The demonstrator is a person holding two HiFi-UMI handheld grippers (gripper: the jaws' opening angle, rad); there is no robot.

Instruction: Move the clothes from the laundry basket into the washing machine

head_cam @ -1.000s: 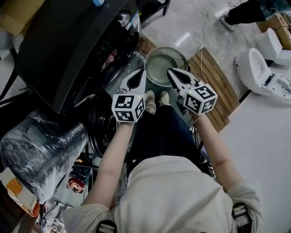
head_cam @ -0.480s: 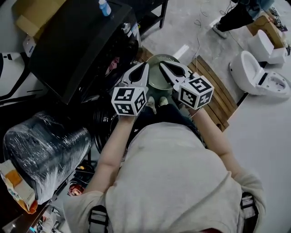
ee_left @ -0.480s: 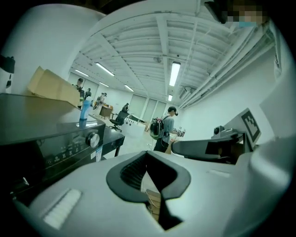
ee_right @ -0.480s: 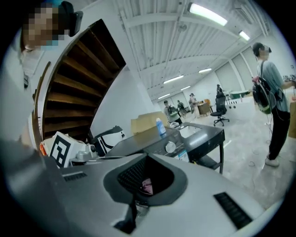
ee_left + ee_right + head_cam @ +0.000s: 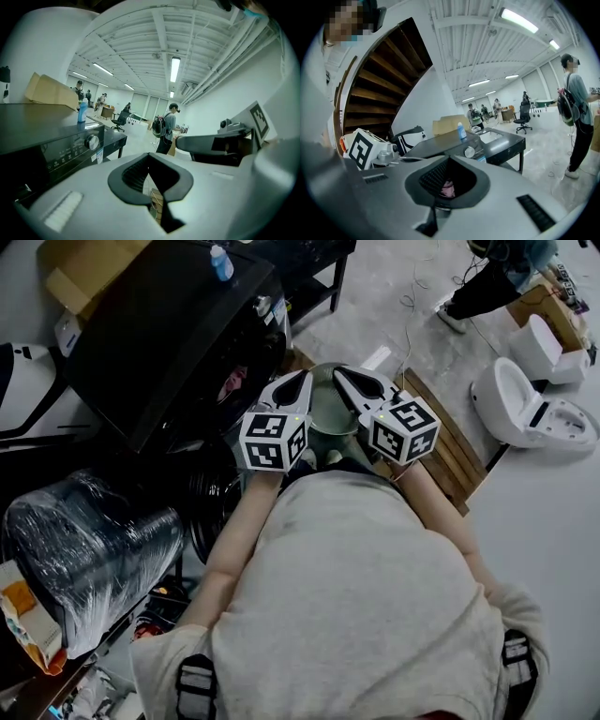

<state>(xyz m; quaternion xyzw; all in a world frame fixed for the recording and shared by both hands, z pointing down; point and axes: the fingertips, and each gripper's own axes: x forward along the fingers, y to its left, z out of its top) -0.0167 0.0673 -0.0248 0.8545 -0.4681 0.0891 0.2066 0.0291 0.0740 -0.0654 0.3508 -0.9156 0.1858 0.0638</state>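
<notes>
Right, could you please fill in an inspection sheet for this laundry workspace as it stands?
Surface: grey concrete floor; wooden slat platform beside the basket.
Job's things: green laundry basket, no clothes seen in the part that shows; black washing machine with a pink garment in its door opening.
Clutter: plastic-wrapped bundle; cardboard box and blue-capped bottle on the machine's top.
Grippers: left tool and right tool both shut and empty, held over the basket.
Cables: thin cables trailing across the floor.
Surroundings: white toilet; a bystander at the far edge.
</notes>
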